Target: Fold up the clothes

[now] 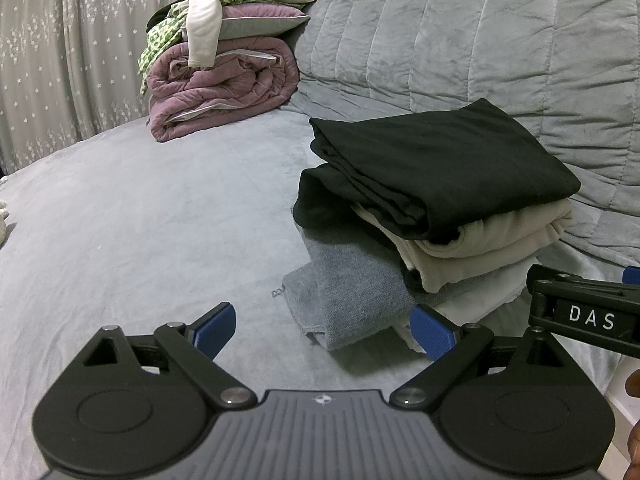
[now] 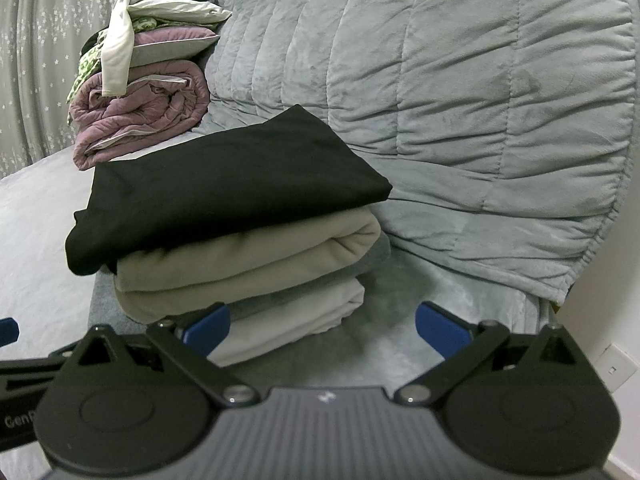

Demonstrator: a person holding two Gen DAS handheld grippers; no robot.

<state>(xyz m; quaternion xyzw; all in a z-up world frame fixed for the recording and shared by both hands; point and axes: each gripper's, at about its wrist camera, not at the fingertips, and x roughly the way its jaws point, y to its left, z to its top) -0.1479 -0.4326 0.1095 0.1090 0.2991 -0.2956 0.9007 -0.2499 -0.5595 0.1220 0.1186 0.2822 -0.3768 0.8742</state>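
Clothes sit folded in a stack (image 2: pixel 236 240) on the grey bed (image 1: pixel 140 220), close against a quilted grey comforter (image 2: pixel 460 100) bunched up behind them. A black garment (image 1: pixel 440 164) lies on top, a beige fleece piece (image 2: pixel 248 256) beneath it, then grey and pale layers at the bottom; from the left wrist view a blue-grey knit piece (image 1: pixel 352 292) sticks out of the stack's lower edge onto the bed.

The left gripper (image 1: pixel 322 330) is held low and level over the bed, pointing at the knit piece, its jaws spread wide and holding nothing — the blue pads (image 1: pixel 214 334) stand well apart. The right gripper (image 2: pixel 322 330) is held just beside it, aimed at the near face of the stack, jaws likewise released and empty; its left pad sits close to the pale bottom layer, though contact cannot be told. A fingertip (image 1: pixel 633 384) shows at the right edge of the left view.

Farther back, a rolled mauve blanket (image 1: pixel 220 88) carries a loose heap of unfolded clothes (image 1: pixel 224 4), in front of a star-patterned curtain (image 1: pixel 60 60).
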